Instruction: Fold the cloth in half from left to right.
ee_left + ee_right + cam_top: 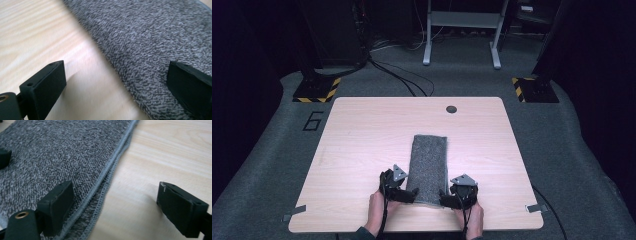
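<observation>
We see folded towel [428, 167] on table [362, 150], near end between both tongs. Left tongs [113, 85] gape, straddling its left edge; right tongs [117, 206] gape astride stitched right edge. Floor mark [313, 121] reads "6".

Light wood worktop [362, 145] with a round dark hole [451, 109] near its far edge, grey carpet floor [272, 150] marked "6" [313, 121], hazard-striped stand bases [317, 89], white frame legs [462, 30], black cables [404, 75]

My jaws gape wide over the grey towel's [155, 45] edge: one above the fabric, the other above the bare bench [37, 32] beside it.
</observation>
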The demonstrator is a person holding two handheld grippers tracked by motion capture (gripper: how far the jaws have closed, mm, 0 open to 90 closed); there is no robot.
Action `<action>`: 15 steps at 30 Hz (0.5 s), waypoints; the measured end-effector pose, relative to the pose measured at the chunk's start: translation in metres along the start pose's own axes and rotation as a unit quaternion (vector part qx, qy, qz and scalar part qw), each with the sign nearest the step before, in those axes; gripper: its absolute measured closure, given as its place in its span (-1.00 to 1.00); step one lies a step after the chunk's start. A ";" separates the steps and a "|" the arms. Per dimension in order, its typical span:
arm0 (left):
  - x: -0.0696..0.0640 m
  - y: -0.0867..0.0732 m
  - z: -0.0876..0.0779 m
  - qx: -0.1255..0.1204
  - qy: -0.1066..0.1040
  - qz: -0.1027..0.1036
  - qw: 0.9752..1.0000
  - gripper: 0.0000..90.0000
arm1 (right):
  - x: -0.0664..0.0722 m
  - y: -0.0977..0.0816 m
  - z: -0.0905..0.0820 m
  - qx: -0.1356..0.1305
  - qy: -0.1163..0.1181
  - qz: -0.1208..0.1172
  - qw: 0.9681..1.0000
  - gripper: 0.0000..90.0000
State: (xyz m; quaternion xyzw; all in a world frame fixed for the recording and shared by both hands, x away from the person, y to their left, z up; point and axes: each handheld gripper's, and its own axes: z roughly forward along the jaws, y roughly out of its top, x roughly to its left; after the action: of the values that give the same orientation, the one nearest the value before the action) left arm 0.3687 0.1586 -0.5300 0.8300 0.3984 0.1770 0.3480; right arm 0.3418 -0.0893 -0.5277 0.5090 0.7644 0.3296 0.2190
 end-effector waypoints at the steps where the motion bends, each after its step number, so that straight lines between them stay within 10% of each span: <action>1: -0.003 -0.003 -0.002 -0.002 0.000 -0.003 1.000 -0.93 | 0.001 -0.002 -0.002 0.003 0.006 0.000 1.000 -0.71; 9: -0.010 -0.016 -0.019 0.007 -0.025 -0.005 1.000 -0.99 | 0.006 -0.011 -0.013 0.005 0.033 -0.028 0.999 -0.70; 15: 0.028 -0.003 -0.019 -0.017 -0.041 -0.059 0.997 -1.00 | -0.022 0.024 -0.006 -0.001 0.081 -0.015 0.997 -0.69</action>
State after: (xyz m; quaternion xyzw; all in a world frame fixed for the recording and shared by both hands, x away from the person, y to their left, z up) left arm 0.3734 0.1901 -0.5183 0.8053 0.4294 0.1285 0.3880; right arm 0.3614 -0.1051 -0.5062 0.4692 0.7868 0.3672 0.1614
